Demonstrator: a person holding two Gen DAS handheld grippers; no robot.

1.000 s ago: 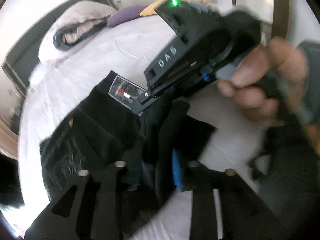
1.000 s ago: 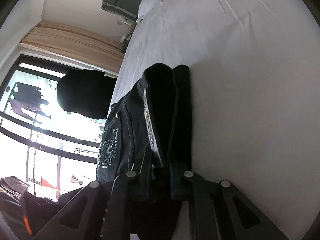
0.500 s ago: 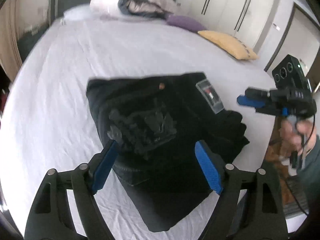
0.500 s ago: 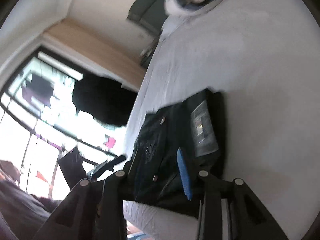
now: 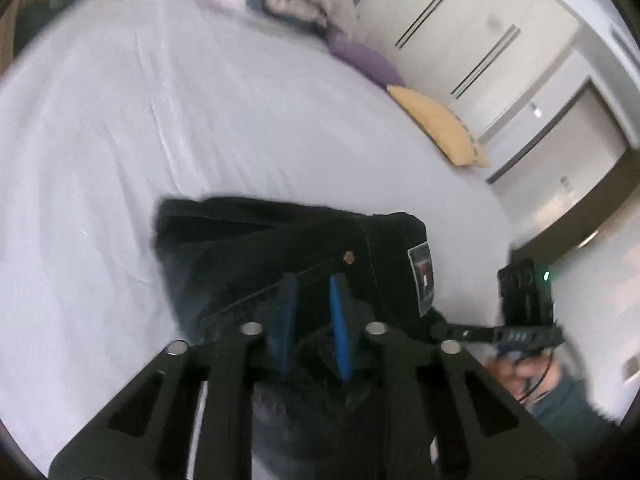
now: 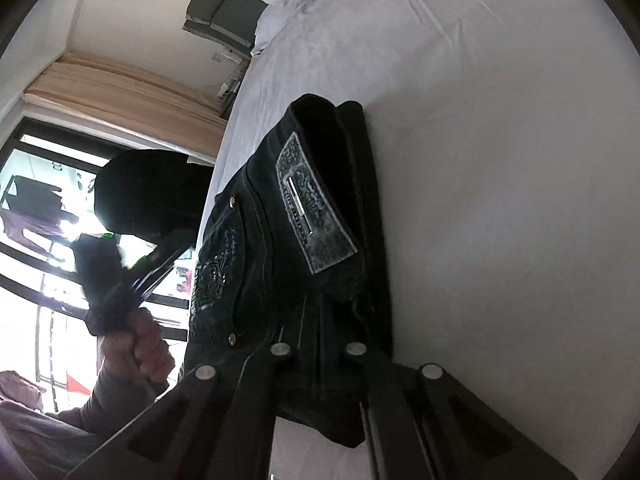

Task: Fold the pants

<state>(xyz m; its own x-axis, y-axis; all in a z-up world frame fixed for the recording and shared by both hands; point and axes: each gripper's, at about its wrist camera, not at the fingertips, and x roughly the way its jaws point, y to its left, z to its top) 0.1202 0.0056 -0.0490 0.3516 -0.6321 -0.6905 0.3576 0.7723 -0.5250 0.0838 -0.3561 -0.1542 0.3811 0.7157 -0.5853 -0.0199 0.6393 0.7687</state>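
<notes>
The black pants [image 5: 280, 248] lie folded into a thick bundle near the edge of the white bed [image 5: 120, 140], waistband patch [image 6: 314, 204] facing up. Half a second ago my left tongs [image 5: 311, 320] stood spread wide above the bundle with the pads clear of the cloth; since then the jaws have just been closing, and now the two blue pads [image 5: 339, 320] stand close together with dark denim bunched between them, so I read them as pinching the near edge of the pants, though the view is blurred. My left view has also swung in closer and lower over the bundle, so the pillows [image 5: 436, 120] now sit further up and right. My right tongs [image 6: 316, 352] have just been closing too: the blue pad that showed half a second ago is gone from sight, and the fingers now meet over the near end of the pants, shut, with dark fabric running under them; whether cloth is actually caught there I cannot tell.
</notes>
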